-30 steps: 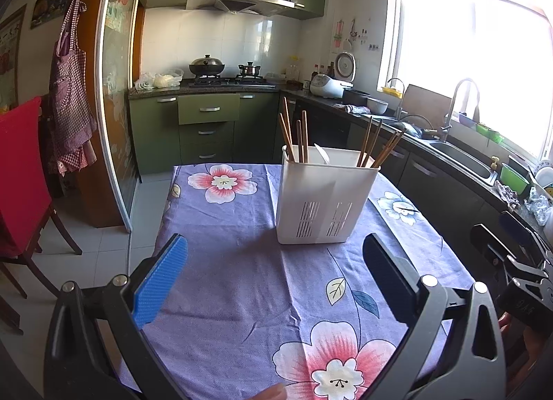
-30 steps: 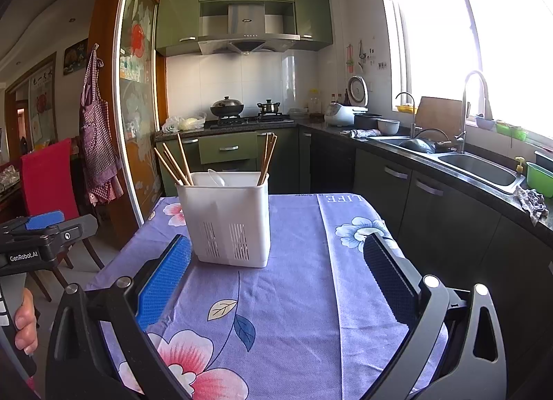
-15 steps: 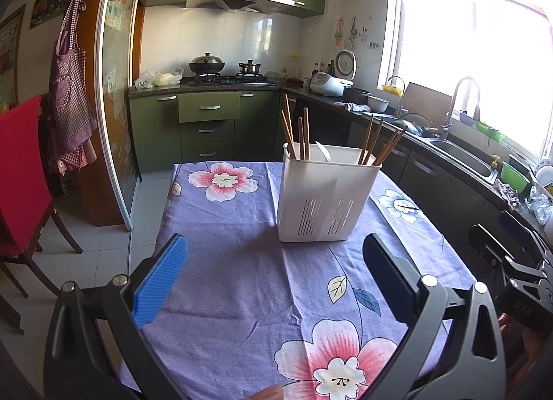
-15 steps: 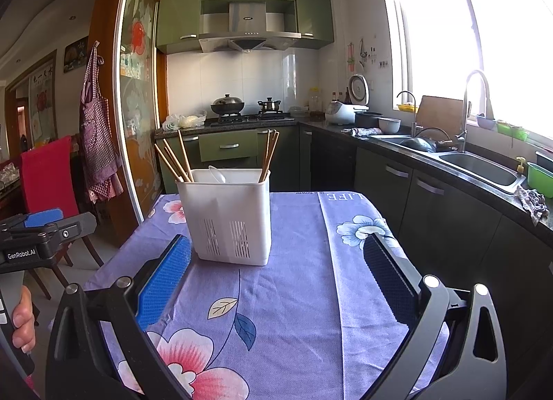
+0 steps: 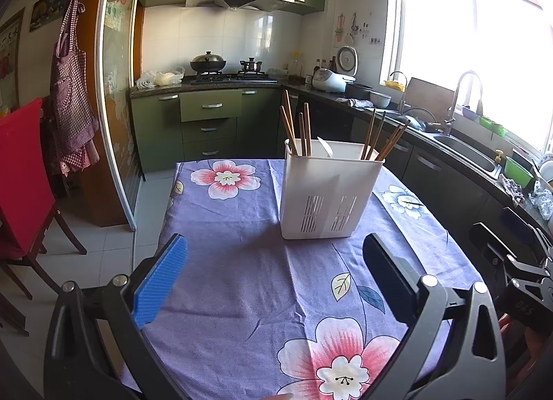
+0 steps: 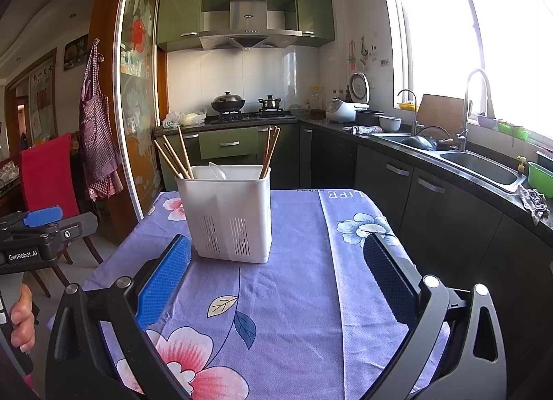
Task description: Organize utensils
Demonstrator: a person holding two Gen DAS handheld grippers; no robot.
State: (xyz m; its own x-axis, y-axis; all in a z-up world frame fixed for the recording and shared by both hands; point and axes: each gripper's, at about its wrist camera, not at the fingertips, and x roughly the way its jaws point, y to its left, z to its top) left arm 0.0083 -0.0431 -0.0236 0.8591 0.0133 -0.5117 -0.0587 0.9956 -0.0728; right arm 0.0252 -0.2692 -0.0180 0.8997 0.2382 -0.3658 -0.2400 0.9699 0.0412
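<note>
Compared with one second ago, almost nothing has changed: the white utensil holder [image 5: 330,192] sits a little higher in the left wrist view, and in the right wrist view its place is almost the same, so we have only drifted slightly and no utensil has been touched. For the task this means, in our judgement, that we are at a pause or at the very start of a step, with the sorting not advanced. Our left gripper [image 5: 274,273] has its jaws wide apart and empty, hovering in front of the holder above the purple flowered tablecloth [image 5: 242,279]; our right gripper [image 6: 276,273] is the same, apart and holding nothing. The holder stands upright on the cloth, its long axis vertical and its slotted wall facing us. Inside it, one group of chopsticks [image 5: 293,123] rises at the holder's left end and a second group [image 5: 380,139] at its right end; all of them have their long axis steep, with the upper ends fanning outward. Between the two groups a white spoon [image 5: 325,147] shows just above the holder's rim.
</note>
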